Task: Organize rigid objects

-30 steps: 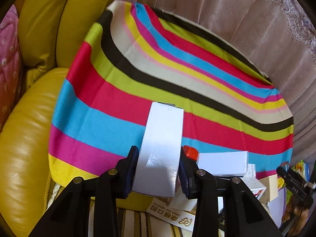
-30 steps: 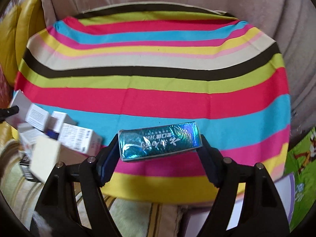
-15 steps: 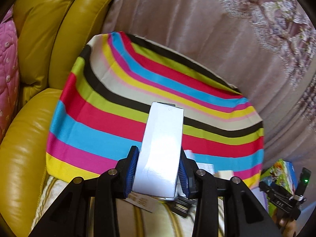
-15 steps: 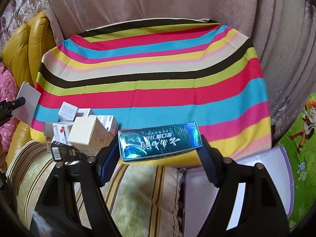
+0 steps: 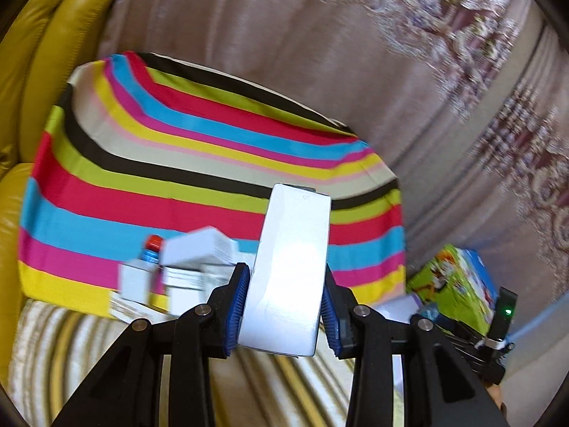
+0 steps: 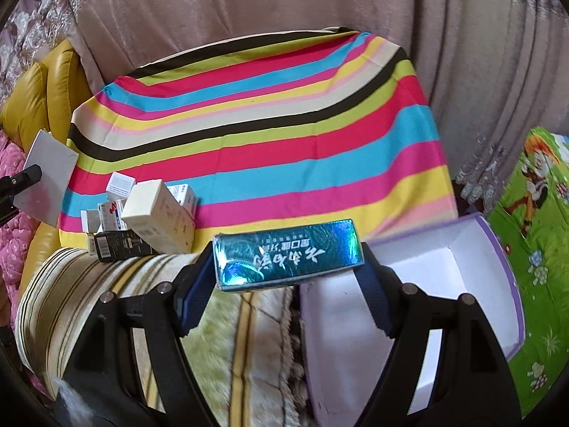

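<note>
Left gripper (image 5: 284, 306) pinches a white box (image 5: 290, 267) above the striped cloth's (image 6: 266, 135) near edge. Right gripper (image 6: 288, 270) pinches a teal box (image 6: 288, 254) beside the open purple-rimmed box (image 6: 498, 249), right of the cloth.

The left gripper (image 5: 284, 306) is clamping a white box (image 5: 290, 267) between its blue pads (image 5: 236, 306). Ahead and to its left, small boxes (image 5: 185, 267) are lying on the striped cloth (image 5: 177, 163).
</note>
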`<state>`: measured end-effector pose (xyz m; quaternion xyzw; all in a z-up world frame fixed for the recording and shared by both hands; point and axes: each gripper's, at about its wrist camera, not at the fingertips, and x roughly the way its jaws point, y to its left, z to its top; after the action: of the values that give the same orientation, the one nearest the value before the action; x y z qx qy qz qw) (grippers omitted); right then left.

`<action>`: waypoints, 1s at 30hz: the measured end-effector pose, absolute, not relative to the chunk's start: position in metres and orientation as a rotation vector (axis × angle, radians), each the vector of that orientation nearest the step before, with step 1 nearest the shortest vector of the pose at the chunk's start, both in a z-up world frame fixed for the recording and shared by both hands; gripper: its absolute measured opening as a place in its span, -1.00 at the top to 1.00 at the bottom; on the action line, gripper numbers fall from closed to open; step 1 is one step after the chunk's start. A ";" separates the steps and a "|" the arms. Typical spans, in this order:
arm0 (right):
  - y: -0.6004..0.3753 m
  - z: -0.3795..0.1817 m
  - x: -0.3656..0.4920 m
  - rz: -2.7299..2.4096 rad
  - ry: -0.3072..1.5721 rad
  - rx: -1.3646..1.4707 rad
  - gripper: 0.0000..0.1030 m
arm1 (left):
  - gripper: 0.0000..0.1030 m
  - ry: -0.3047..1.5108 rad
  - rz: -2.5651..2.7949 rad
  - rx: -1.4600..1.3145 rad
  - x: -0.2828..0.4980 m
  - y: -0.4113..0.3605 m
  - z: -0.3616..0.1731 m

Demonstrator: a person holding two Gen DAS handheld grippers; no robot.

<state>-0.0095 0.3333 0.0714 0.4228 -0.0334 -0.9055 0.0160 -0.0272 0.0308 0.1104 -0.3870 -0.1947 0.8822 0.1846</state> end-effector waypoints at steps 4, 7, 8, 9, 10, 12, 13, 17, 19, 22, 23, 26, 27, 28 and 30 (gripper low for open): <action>0.347 0.071 0.003 -2.848 -0.120 1.323 -0.50 | 0.24 -0.518 2.390 -1.102 -0.022 0.061 0.108; 0.358 0.070 0.010 -2.875 -0.126 1.341 -0.50 | 0.24 -0.507 2.311 -1.132 -0.021 0.085 0.101; 0.361 0.069 0.012 -2.886 -0.125 1.347 -0.50 | 0.24 -0.497 2.287 -1.143 -0.021 0.094 0.098; 0.365 0.068 0.015 -2.900 -0.128 1.357 -0.50 | 0.24 -0.494 2.274 -1.150 -0.021 0.100 0.096; 0.368 0.067 0.017 -2.908 -0.130 1.364 -0.50 | 0.24 -0.485 2.243 -1.161 -0.021 0.110 0.093; 0.375 0.064 0.022 -2.927 -0.118 1.390 -0.50 | 0.24 -0.470 2.191 -1.178 -0.018 0.126 0.087; 0.377 0.063 0.023 -2.934 -0.109 1.402 -0.50 | 0.24 -0.465 2.159 -1.189 -0.017 0.133 0.083; 0.392 0.054 0.030 -2.971 -0.104 1.455 -0.50 | 0.24 -0.455 2.035 -1.246 -0.017 0.167 0.067; 0.400 0.051 0.032 -2.988 -0.112 1.476 -0.50 | 0.24 -0.449 1.987 -1.275 -0.019 0.184 0.059; 0.408 0.046 0.035 -3.005 -0.105 1.508 -0.51 | 0.24 -0.462 1.915 -1.316 -0.024 0.204 0.047; 0.409 0.045 0.035 -3.007 -0.108 1.515 -0.51 | 0.24 -0.463 1.899 -1.325 -0.024 0.207 0.045; 0.414 0.043 0.035 -3.023 -0.093 1.540 -0.51 | 0.24 -0.456 1.879 -1.339 -0.025 0.220 0.039; 0.415 0.043 0.036 -3.029 -0.088 1.543 -0.51 | 0.24 -0.456 1.874 -1.346 -0.027 0.224 0.038; 0.416 0.042 0.036 -3.034 -0.085 1.547 -0.51 | 0.24 -0.456 1.871 -1.352 -0.028 0.227 0.037; 0.419 0.040 0.036 -3.037 -0.090 1.562 -0.51 | 0.24 -0.457 1.870 -1.360 -0.031 0.234 0.036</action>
<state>0.0360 0.4195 0.0405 0.4529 -0.0261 -0.8806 -0.1370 -0.0308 0.2336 0.0356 -0.5331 -0.1794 0.7330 0.3825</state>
